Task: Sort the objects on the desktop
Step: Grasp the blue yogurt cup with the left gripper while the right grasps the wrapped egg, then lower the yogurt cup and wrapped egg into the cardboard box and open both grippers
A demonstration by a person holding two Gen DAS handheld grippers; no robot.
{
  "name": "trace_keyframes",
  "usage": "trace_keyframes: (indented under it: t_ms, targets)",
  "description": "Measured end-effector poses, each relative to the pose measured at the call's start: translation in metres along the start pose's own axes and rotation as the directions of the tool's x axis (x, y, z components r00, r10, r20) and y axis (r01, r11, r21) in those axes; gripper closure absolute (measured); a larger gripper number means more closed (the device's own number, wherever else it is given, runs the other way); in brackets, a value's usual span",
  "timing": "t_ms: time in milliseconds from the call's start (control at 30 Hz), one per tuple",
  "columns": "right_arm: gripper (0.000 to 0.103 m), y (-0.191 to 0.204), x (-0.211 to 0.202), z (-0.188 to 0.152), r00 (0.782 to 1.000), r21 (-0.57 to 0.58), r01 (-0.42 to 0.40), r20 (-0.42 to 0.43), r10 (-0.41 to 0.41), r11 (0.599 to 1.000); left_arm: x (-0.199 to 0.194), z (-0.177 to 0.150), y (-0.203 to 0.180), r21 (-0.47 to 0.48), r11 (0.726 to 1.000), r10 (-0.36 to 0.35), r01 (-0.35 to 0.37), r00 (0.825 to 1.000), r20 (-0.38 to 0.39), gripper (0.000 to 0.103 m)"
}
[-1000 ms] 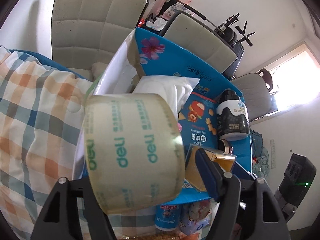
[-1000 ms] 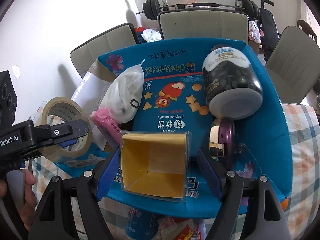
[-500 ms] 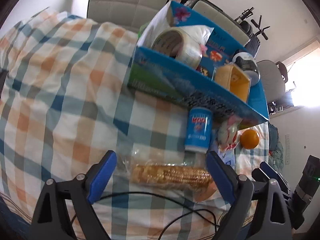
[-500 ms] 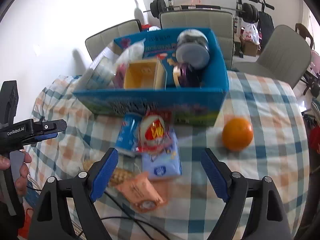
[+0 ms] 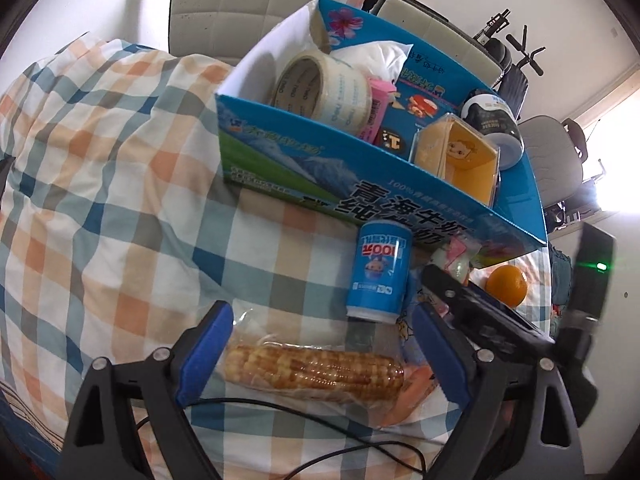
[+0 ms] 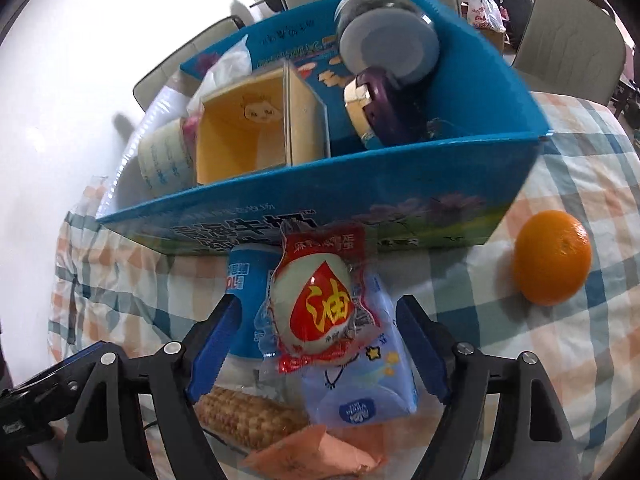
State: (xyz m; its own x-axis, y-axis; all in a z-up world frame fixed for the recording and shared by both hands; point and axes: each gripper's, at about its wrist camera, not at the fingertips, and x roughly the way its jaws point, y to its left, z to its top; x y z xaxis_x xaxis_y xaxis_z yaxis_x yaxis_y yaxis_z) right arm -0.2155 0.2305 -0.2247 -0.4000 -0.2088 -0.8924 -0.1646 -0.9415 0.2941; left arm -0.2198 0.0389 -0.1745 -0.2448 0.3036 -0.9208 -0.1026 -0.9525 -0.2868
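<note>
Only the left wrist view shows the tape roll (image 5: 324, 88) whole, inside the blue box (image 5: 320, 172) at its left end. Left gripper (image 5: 320, 356) gapes wide around the packaged corn cob (image 5: 312, 372), pads clear. Right gripper (image 6: 316, 352) is closing around the red egg packet (image 6: 316, 300), not yet pressing. Orange (image 6: 552, 258) sits on the tablecloth (image 6: 580, 360), near the box's right corner.

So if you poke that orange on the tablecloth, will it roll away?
Probably, a little. The orange is round and sits alone on the cloth, touching nothing, so a nudge should roll it. The checked tablecloth looks soft and rumpled, which would likely slow it. Its peel looks firm, so it shouldn't squash easily.
</note>
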Motion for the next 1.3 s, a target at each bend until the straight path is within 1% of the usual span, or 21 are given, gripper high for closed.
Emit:
trace_keyframes:
  t_ms: [67, 133, 167, 200, 233, 267, 333, 400, 500, 567, 600, 700, 767, 833, 867, 900, 1000, 1100, 1200, 1300]
  targets:
    - [0.033, 0.003, 0.008, 0.000, 1.000, -0.034, 0.027, 0.003, -0.026, 0.999, 0.006, 0.001, -0.003, 0.006, 1.000, 0.004, -0.004, 1.000, -0.008, 0.011]
    - [0.036, 0.004, 0.004, -0.001, 0.999, -0.058, 0.037, 0.022, -0.036, 0.998, 0.013, 0.003, -0.007, 0.016, 1.000, 0.007, -0.007, 1.000, -0.016, 0.011]
    - [0.037, 0.003, -0.001, -0.002, 0.999, -0.060, 0.037, 0.035, -0.035, 0.998, 0.017, 0.004, -0.010, 0.026, 1.000, 0.010, -0.010, 1.000, -0.018, 0.011]
    - [0.040, 0.000, -0.007, -0.005, 0.998, -0.055, 0.037, 0.050, -0.034, 0.998, 0.022, 0.006, -0.013, 0.038, 0.999, 0.013, -0.012, 1.000, -0.020, 0.011]
    - [0.045, -0.004, -0.014, -0.007, 0.997, -0.045, 0.032, 0.066, -0.029, 0.998, 0.027, 0.008, -0.017, 0.051, 0.999, 0.016, -0.015, 1.000, -0.024, 0.011]
    - [0.046, -0.010, -0.022, -0.010, 0.997, -0.030, 0.026, 0.076, -0.024, 0.999, 0.033, 0.010, -0.022, 0.065, 0.998, 0.018, -0.016, 0.999, -0.029, 0.011]
    - [0.046, -0.023, -0.031, -0.014, 0.997, 0.006, 0.014, 0.078, -0.014, 1.000, 0.047, 0.014, -0.031, 0.093, 0.995, 0.029, -0.026, 0.999, -0.040, 0.011]
    - [0.046, -0.033, -0.031, -0.015, 0.998, 0.031, 0.006, 0.062, -0.008, 0.999, 0.067, 0.019, -0.040, 0.128, 0.991, 0.054, -0.046, 0.997, -0.060, 0.011]
    - [0.046, -0.039, -0.024, -0.016, 0.999, 0.019, 0.005, 0.036, -0.006, 1.000, 0.093, 0.025, -0.049, 0.172, 0.983, 0.081, -0.064, 0.992, -0.095, 0.011]
    - [0.045, -0.038, -0.025, -0.014, 0.999, 0.009, 0.001, 0.032, -0.001, 1.000, 0.106, 0.029, -0.052, 0.183, 0.982, 0.066, -0.044, 0.991, -0.113, 0.011]
    - [0.044, -0.038, -0.023, -0.013, 1.000, 0.001, 0.002, 0.022, -0.002, 1.000, 0.111, 0.030, -0.053, 0.185, 0.982, 0.070, -0.048, 0.991, -0.116, 0.012]
    - [0.041, -0.039, -0.018, -0.009, 1.000, 0.021, -0.014, 0.006, 0.014, 1.000, 0.121, 0.032, -0.054, 0.195, 0.980, 0.074, -0.050, 0.990, -0.122, 0.018]
    - [0.040, -0.041, -0.010, -0.007, 0.999, 0.030, -0.015, -0.030, 0.016, 0.999, 0.121, 0.031, -0.056, 0.218, 0.975, 0.078, -0.054, 0.991, -0.105, 0.022]
    - [0.041, -0.041, 0.003, -0.008, 0.996, 0.042, 0.001, -0.084, 0.003, 0.999, 0.118, 0.029, -0.057, 0.237, 0.970, 0.069, -0.043, 0.992, -0.103, 0.036]
    - [0.044, -0.041, 0.005, -0.010, 0.997, 0.037, 0.012, -0.073, -0.009, 0.999, 0.116, 0.029, -0.056, 0.239, 0.970, 0.057, -0.029, 0.992, -0.110, 0.048]
    - [0.048, -0.040, 0.003, -0.011, 0.999, 0.023, 0.022, -0.049, -0.021, 0.999, 0.114, 0.029, -0.054, 0.234, 0.972, 0.046, -0.017, 0.992, -0.119, 0.053]
    - [0.049, -0.036, -0.006, -0.017, 0.999, 0.008, 0.042, 0.002, -0.042, 0.999, 0.106, 0.030, -0.041, 0.179, 0.984, 0.015, 0.009, 0.991, -0.130, 0.053]
    - [0.049, -0.030, -0.016, -0.021, 0.997, -0.026, 0.060, 0.058, -0.059, 0.998, 0.093, 0.028, -0.028, 0.137, 0.990, -0.006, 0.022, 0.993, -0.115, 0.053]
    - [0.049, -0.025, -0.030, -0.019, 0.991, -0.075, 0.076, 0.113, -0.068, 0.994, 0.070, 0.024, -0.021, 0.118, 0.991, -0.050, 0.060, 0.995, -0.085, 0.053]
    - [0.049, -0.024, -0.046, -0.018, 0.988, -0.088, 0.061, 0.145, -0.048, 0.994, 0.038, 0.023, -0.018, 0.104, 0.990, -0.095, 0.097, 0.995, -0.027, 0.053]
